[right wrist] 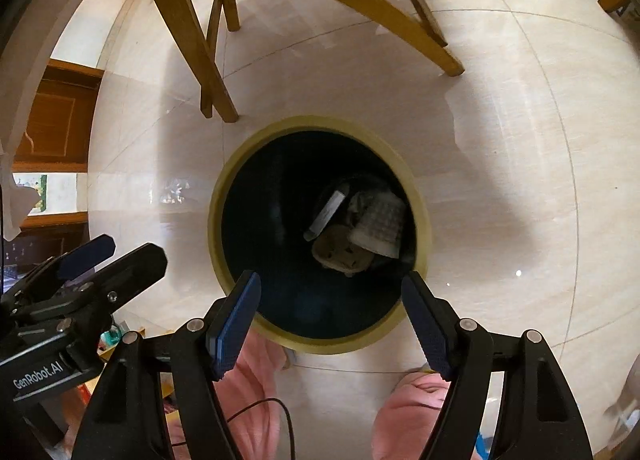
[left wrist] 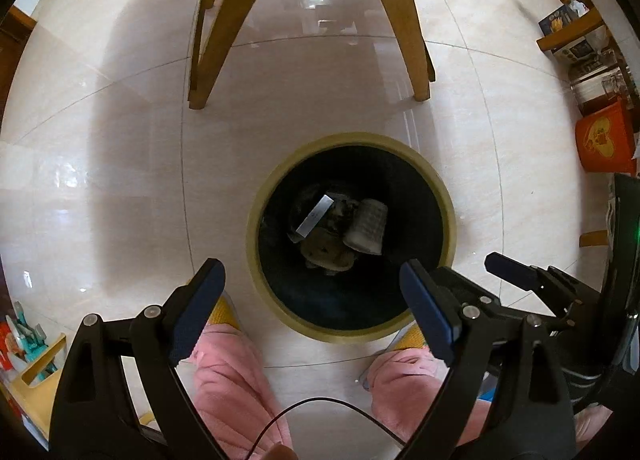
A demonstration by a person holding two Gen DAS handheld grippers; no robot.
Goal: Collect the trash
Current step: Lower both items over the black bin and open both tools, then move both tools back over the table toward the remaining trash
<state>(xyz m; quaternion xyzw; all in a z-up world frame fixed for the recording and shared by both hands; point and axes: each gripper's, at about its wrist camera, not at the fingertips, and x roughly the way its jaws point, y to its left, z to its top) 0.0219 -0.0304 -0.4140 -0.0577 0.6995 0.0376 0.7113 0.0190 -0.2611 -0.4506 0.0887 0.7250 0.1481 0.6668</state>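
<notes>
A round trash bin [left wrist: 448,204] [right wrist: 218,196] with a yellowish rim and black liner stands on the tiled floor below both grippers. At its bottom lie a white patterned paper cup [left wrist: 368,226] [right wrist: 380,226], a flat grey-white strip [left wrist: 316,216] [right wrist: 326,216] and a brown crumpled lump [left wrist: 326,254] [right wrist: 340,254]. My left gripper [left wrist: 312,300] hangs open over the bin's near rim, nothing between its fingers. My right gripper [right wrist: 332,308] is open too, empty, over the near rim. Each gripper shows in the other's view: the right one [left wrist: 516,272], the left one [right wrist: 88,256].
Wooden chair legs [left wrist: 208,60] [right wrist: 216,92] stand just beyond the bin. A person's pink trouser legs [left wrist: 228,376] [right wrist: 412,404] are directly below the grippers. An orange box [left wrist: 604,140] and cluttered shelves sit at the right; a wooden cabinet [right wrist: 56,120] at the left.
</notes>
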